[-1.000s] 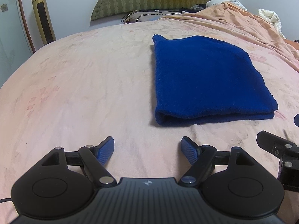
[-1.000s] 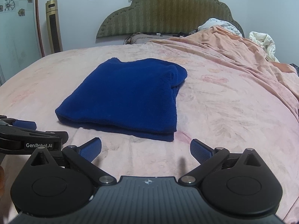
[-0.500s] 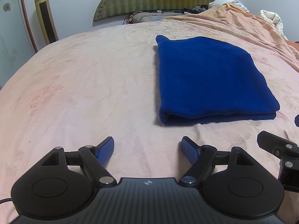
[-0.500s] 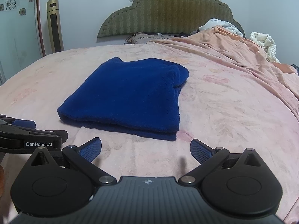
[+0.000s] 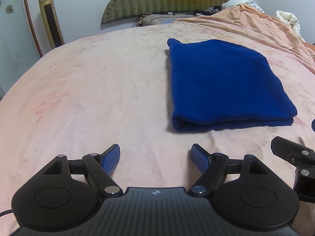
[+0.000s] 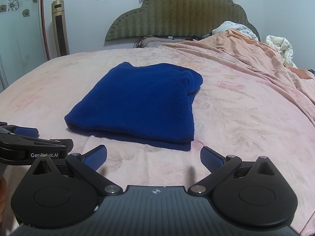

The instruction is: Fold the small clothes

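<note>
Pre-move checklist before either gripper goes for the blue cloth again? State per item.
1. Left gripper open, nothing held: ok.
2. Right gripper open, nothing held: ok.
3. Blue cloth folded, flat on the bed: ok.
4. Layered near edge faces both grippers, unobstructed: ok.
5. Grippers apart from each other: ok, side by side without touching.
6. Far right corner bunched, not square: not ok.
</note>
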`<state>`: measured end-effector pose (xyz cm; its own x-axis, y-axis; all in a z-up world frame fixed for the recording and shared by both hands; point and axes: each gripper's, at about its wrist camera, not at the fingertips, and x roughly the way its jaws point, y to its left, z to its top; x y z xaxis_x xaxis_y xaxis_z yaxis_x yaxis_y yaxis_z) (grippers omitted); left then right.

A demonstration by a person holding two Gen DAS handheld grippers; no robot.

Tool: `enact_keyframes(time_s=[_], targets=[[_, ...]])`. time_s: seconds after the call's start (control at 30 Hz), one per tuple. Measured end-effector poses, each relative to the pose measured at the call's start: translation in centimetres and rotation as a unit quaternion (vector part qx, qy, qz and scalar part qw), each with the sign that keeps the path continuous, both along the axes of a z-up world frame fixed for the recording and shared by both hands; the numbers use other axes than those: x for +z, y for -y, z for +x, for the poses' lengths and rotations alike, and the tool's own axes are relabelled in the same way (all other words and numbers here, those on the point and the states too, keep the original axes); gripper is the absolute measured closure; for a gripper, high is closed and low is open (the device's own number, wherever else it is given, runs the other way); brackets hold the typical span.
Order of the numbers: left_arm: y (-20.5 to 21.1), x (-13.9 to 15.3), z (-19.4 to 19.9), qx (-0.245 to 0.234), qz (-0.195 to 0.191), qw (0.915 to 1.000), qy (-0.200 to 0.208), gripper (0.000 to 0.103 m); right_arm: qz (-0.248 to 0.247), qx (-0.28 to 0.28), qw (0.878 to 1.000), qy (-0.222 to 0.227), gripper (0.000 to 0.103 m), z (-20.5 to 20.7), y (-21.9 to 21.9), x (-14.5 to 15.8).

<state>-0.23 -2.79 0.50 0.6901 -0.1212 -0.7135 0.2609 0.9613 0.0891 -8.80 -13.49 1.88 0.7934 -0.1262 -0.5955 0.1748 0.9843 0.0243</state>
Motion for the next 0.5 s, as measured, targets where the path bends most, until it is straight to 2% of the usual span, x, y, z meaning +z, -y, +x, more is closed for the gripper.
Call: enact_keyframes(time_s=[0.5], targets=[[-0.34,0.04,-0.02,0.005,0.001,1.0,0.0,0.024,-0.002,0.001,1.0,-0.001,0.001,0.11,-0.36,-0.06]])
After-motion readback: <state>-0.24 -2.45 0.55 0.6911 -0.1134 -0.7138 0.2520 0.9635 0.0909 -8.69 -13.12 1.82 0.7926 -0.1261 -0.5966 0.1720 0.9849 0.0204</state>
